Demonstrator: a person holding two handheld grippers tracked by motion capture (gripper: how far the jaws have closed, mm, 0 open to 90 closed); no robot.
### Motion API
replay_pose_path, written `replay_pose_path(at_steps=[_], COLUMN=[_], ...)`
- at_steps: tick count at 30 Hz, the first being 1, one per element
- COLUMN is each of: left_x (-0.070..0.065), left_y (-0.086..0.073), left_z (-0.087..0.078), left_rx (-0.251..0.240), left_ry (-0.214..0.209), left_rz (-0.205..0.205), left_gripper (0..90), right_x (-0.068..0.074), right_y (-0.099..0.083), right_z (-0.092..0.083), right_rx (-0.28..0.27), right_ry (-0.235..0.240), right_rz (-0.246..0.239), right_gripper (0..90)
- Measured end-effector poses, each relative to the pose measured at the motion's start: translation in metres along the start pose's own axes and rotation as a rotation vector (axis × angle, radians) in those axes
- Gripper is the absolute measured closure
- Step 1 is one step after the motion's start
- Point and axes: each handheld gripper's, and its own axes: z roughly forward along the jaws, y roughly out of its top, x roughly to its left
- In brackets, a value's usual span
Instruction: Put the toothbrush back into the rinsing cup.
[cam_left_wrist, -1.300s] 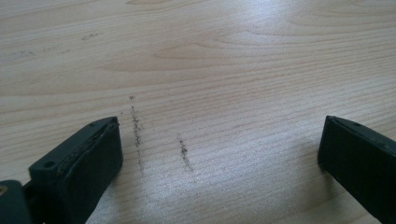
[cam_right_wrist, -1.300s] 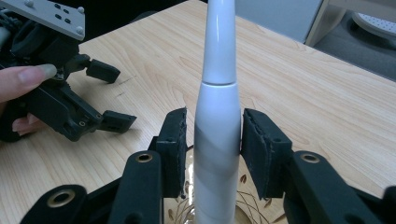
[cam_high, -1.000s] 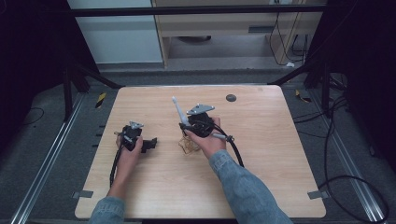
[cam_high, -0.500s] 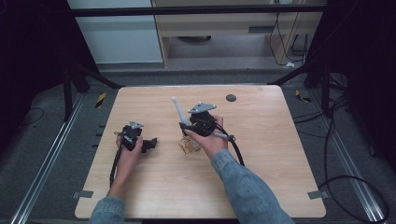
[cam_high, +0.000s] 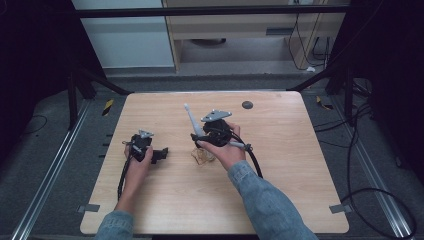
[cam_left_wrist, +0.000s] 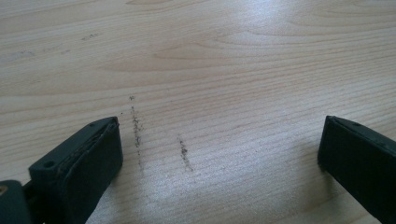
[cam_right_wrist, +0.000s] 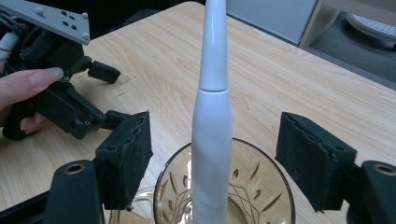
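White toothbrush (cam_right_wrist: 212, 112) — head cut off — stands in glass (cam_right_wrist: 261, 186); both tools released, possibly just clear.

Both forearms come in from the bottom of the high view, the right in a denim sleeve. The left hand (cam_high: 134, 162) grips the left tool (cam_high: 159, 154) low over the bench, jaws spread wide and pointing toward the right hand. The right hand (cam_high: 223, 150) holds the right tool (cam_high: 196, 139) nearer the bench's middle, its grey plate on top, its jaws wide apart and closing on nothing.
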Motion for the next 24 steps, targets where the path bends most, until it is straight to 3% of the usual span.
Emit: replay_pose_path(at_steps=[12, 19, 24], left_x=[0.000, 0.000, 0.000], left_y=[0.000, 0.000, 0.000], left_z=[0.000, 0.000, 0.000], left_rx=[0.001, 0.001, 0.000], left_ry=[0.000, 0.000, 0.000], left_rz=[0.001, 0.001, 0.000], left_gripper=[0.0, 0.0, 0.0], right_x=[-0.002, -0.003, -0.005], right_y=[0.001, 0.000, 0.000], right_z=[-0.009, -0.011, -0.015], right_rx=[0.032, 0.058, 0.045], right_ry=[0.015, 0.033, 0.024], right_rz=[-0.003, -0.030, -0.034], right_gripper=[16.4, 11.3, 9.6])
